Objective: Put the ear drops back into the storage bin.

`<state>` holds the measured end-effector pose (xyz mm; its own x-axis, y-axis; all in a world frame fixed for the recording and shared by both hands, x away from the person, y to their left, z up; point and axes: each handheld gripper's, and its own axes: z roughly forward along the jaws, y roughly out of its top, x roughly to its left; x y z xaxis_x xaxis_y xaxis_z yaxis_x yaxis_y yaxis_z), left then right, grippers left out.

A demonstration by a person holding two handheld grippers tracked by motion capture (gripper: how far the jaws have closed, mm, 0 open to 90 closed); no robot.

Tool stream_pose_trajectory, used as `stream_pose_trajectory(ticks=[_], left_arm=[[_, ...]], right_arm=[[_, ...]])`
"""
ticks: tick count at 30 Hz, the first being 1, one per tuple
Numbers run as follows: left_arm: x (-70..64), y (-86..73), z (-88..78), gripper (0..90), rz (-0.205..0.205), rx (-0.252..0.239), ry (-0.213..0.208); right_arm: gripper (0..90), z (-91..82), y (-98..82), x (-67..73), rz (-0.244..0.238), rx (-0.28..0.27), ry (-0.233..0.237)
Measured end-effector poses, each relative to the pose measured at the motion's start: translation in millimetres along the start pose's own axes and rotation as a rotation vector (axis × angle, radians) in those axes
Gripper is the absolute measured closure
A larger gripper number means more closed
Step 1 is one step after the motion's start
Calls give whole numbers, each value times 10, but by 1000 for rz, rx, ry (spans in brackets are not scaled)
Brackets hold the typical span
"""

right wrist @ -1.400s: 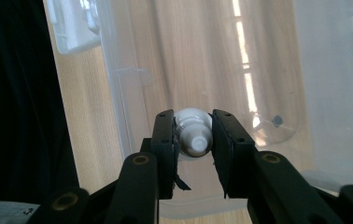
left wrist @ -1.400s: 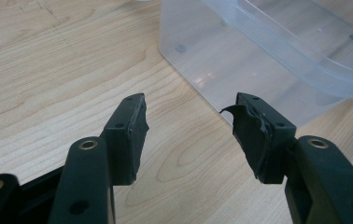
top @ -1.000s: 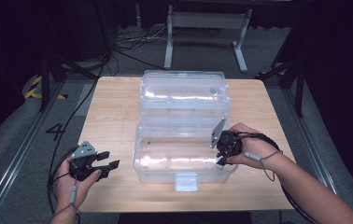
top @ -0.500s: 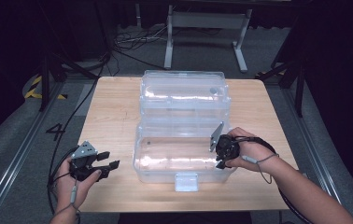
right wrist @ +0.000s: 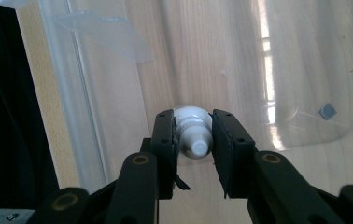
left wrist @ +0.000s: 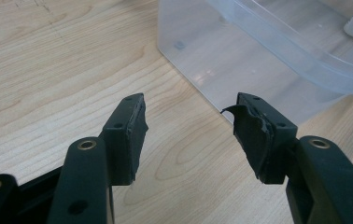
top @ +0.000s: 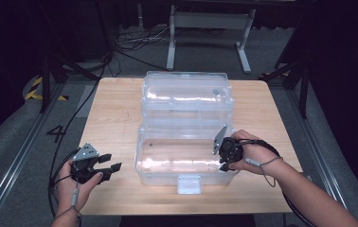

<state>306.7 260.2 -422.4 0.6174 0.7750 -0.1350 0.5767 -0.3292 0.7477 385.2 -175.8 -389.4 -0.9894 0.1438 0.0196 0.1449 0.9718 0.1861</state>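
Note:
A clear plastic box point(top: 167, 176) stands in the middle of the wooden table, its lid point(top: 186, 90) folded back behind it. My right gripper point(top: 224, 152) reaches into the box's right end. In the right gripper view its jaws point(right wrist: 192, 123) are shut on the ribbed neck of a small white bottle point(right wrist: 194, 140), which points nozzle-first at the camera above the box floor. My left gripper point(top: 111, 161) rests in a hand on the table left of the box, open with nothing between its worn pads point(left wrist: 137, 126). The box's corner point(left wrist: 202, 51) lies just beyond them.
The box's front latch point(top: 189, 184) hangs near the table's front edge. Its clear rim point(right wrist: 72, 93) runs along the left in the right gripper view. A small grey square point(right wrist: 328, 111) sits on the box floor. Bare wood lies left of the box point(top: 115, 123).
My right gripper has edged slightly left and nearer over the box's right end, still holding the bottle. The left gripper has stayed still.

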Motion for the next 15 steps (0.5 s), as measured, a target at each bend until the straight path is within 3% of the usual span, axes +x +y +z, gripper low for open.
stream_pose_trajectory(ticks=[6, 15], left_arm=[[-1, -1, 3, 446, 0, 1, 0], [12, -6, 14, 440, -2, 10, 1]], right_arm=[[667, -2, -8, 3, 14, -1, 4], [617, -127, -26, 28, 36, -52, -10]])
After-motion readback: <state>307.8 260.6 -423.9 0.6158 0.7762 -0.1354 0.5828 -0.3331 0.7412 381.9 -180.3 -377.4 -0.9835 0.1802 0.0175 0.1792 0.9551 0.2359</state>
